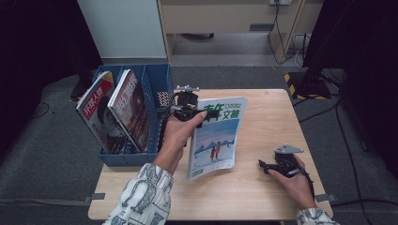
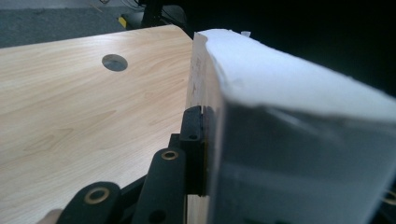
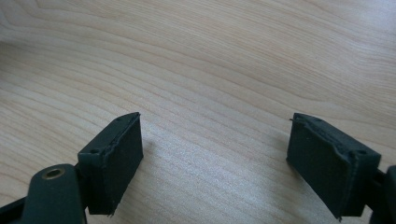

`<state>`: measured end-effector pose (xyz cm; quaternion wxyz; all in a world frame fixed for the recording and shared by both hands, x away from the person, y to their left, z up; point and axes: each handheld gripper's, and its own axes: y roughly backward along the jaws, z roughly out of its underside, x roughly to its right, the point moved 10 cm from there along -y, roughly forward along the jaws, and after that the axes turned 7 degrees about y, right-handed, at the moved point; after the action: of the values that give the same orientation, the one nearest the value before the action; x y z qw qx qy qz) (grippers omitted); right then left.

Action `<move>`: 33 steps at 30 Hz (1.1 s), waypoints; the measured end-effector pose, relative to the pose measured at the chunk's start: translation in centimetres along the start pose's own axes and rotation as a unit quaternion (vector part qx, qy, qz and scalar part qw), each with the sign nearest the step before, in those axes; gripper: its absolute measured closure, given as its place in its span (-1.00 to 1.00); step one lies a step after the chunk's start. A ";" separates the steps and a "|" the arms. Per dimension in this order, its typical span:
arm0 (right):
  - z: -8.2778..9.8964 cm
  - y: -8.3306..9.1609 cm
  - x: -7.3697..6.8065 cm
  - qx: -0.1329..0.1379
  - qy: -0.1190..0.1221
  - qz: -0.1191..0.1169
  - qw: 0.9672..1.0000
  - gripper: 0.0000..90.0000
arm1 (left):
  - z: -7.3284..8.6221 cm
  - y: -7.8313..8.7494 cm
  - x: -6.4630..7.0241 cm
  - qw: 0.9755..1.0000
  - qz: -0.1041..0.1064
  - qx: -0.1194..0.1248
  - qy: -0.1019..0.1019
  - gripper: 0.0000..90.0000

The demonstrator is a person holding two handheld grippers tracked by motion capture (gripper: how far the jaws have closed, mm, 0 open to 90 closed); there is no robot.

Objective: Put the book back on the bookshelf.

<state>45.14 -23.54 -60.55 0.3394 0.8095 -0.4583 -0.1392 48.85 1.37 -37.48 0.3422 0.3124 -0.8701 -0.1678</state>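
Magazine (image 1: 217, 138): pinched at its top edge by left gripper (image 1: 187, 111) fingers, long axis upright-tilted; blue file rack (image 1: 157, 82) just left. Right gripper (image 1: 268, 165): fingers spread, empty, over worktop (image 1: 263, 197).

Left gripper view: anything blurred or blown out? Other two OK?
Left gripper view: the magazine sits too close, soft, its top edge washed out white; the table is sharper. Right gripper view: wood grain crisp. High view: table evenly lit, surroundings dark.
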 end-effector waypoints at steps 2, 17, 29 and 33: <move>0.0 0.0 0.0 0.000 0.000 0.000 1.000 -0.59 | -0.2 0.3 -0.1 1.000 -0.002 0.004 0.002 0.63; 0.0 0.0 0.0 -0.001 -0.001 -0.001 1.000 -0.60 | -1.0 2.8 -1.0 1.000 -0.017 0.019 0.007 0.63; 0.0 0.0 0.0 -0.001 -0.003 0.001 1.000 -0.61 | -2.1 5.4 -1.7 0.999 -0.032 0.038 0.008 0.62; 0.0 0.0 0.0 -0.001 -0.003 0.001 1.000 -0.61 | -2.2 6.4 -2.1 0.998 -0.037 0.043 0.010 0.63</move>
<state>45.12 -23.55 -60.57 0.3391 0.8081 -0.4603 -0.1417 48.86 7.33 -33.68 0.3304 0.3606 -0.8610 -0.1395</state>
